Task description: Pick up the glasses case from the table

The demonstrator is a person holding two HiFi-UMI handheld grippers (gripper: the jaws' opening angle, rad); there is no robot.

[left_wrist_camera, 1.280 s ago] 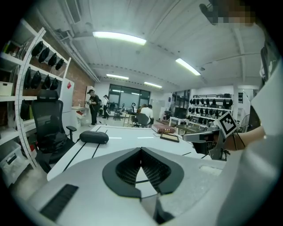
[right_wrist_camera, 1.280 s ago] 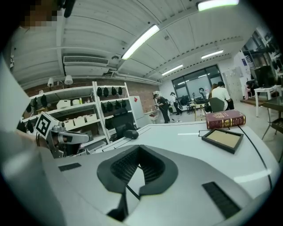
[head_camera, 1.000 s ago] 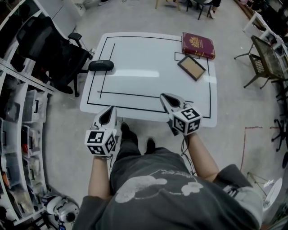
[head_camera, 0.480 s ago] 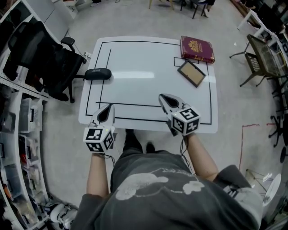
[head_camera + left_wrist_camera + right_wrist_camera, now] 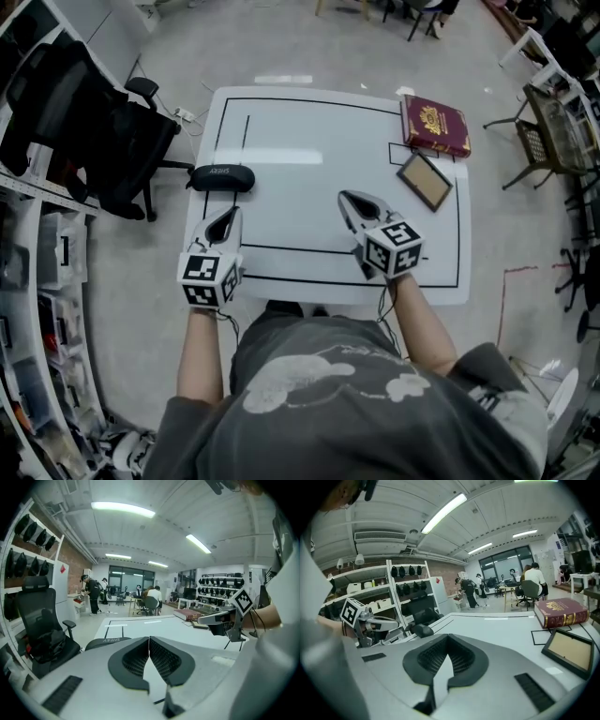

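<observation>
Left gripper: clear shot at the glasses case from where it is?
Probably yes. The glasses case lies just ahead of the left gripper on the table, nothing between them. Its jaws are shut, so they'd need to open first.

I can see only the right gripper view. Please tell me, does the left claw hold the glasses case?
Observer: No. In the left gripper view the left claw is shut, with nothing between its jaws.
Operator: Then where does the case lie from that claw?
Observer: In the head view the glasses case lies at the left edge of the table, just ahead of the left claw's tips and apart from them.
</observation>
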